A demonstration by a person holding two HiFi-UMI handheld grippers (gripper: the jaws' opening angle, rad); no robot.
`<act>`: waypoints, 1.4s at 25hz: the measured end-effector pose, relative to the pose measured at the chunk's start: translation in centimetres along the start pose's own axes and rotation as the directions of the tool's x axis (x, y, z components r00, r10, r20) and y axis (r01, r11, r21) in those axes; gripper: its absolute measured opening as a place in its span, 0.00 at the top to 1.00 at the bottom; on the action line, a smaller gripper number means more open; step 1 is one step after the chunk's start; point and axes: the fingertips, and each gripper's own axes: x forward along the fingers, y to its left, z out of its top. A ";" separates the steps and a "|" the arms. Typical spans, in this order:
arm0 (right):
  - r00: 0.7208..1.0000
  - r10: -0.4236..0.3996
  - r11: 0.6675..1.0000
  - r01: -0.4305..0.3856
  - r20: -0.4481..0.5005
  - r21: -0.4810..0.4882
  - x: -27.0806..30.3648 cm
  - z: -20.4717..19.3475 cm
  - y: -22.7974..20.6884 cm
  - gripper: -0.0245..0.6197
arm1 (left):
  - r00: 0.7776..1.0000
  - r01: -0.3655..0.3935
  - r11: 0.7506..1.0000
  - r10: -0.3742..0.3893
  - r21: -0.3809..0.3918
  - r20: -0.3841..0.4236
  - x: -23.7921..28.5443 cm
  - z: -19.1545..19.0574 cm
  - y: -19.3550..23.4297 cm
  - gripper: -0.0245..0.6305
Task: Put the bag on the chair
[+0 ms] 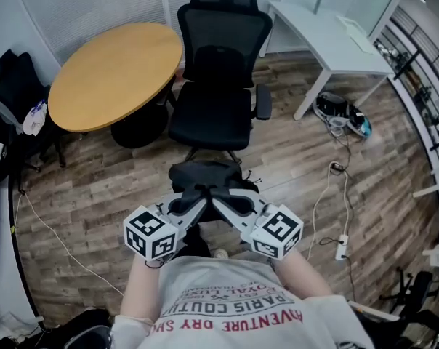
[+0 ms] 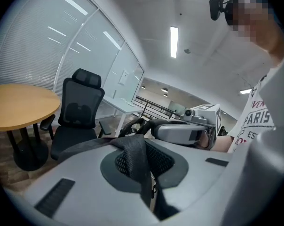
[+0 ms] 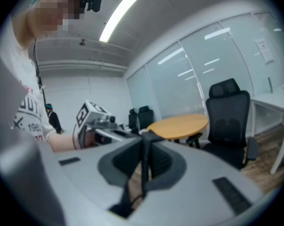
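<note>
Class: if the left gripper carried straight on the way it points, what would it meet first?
The left gripper would probably meet the right gripper, facing it just beyond the bag strap both are shut on. The chair stands left of that line; depth is hard to judge.

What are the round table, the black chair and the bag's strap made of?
The round table is probably wood or wood-look laminate, judging by its smooth tan top. The chair looks like black mesh fabric on a plastic frame. The bag strap is woven webbing, and its ribbed weave shows.
</note>
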 end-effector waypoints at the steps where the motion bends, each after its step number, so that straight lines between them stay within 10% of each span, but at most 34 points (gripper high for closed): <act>1: 1.000 -0.014 1.000 0.014 0.006 0.006 0.4 0.4 -1.4 0.89 | 1.000 0.007 1.000 -0.007 0.003 -0.004 0.9 0.8 0.9 0.90; 17: 0.981 -0.185 0.981 0.181 0.054 0.065 13.2 8.8 -20.6 0.89 | 0.966 0.232 0.966 -0.214 0.116 -0.146 10.3 13.0 19.5 0.90; 35: 0.995 -0.098 0.993 0.100 -0.024 0.071 22.1 13.8 -41.3 0.89 | 0.993 0.072 0.996 -0.066 0.058 -0.098 24.2 23.3 36.5 0.90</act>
